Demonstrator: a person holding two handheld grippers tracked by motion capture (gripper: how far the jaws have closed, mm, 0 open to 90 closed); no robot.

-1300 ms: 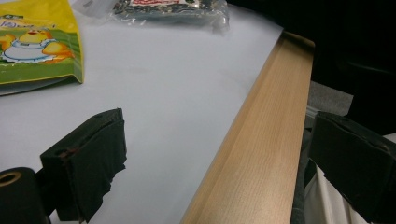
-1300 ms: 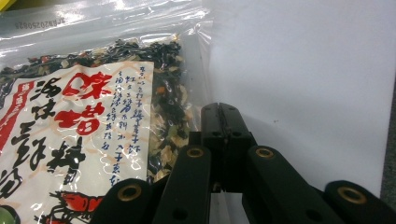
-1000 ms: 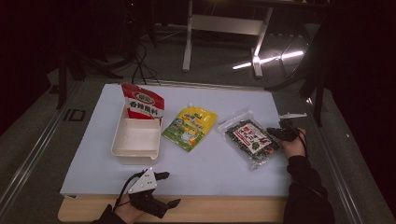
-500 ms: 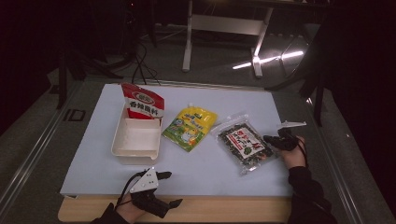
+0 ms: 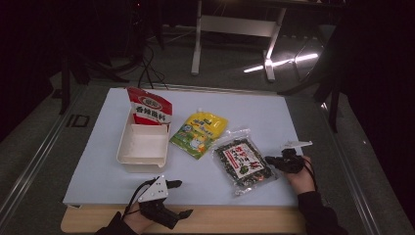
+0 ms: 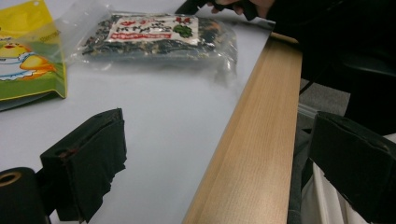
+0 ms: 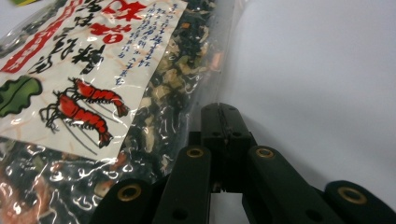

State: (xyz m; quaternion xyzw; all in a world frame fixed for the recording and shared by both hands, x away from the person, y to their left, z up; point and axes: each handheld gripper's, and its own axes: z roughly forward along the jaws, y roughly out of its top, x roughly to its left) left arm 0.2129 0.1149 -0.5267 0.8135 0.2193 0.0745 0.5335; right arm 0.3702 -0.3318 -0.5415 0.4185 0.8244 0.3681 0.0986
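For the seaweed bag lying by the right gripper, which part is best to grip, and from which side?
Probably the clear sealed edge of the seaweed bag on its right side, coming in level from the right, where the right gripper already sits, shut. The bag lies flat on the table, and its middle is too broad and bulky to pinch; the thin film border is free of contents.

Looks like a lab or recording studio, not a home: dim room w/ grey carpet floor [image 5: 44, 161], a white sheet [image 5: 244, 112] laid over a wooden table [image 5: 235, 223] as a staged work area, a white metal desk frame [image 5: 235, 29] at the far side, and cables [image 5: 147, 68] trailing on the floor, far left.
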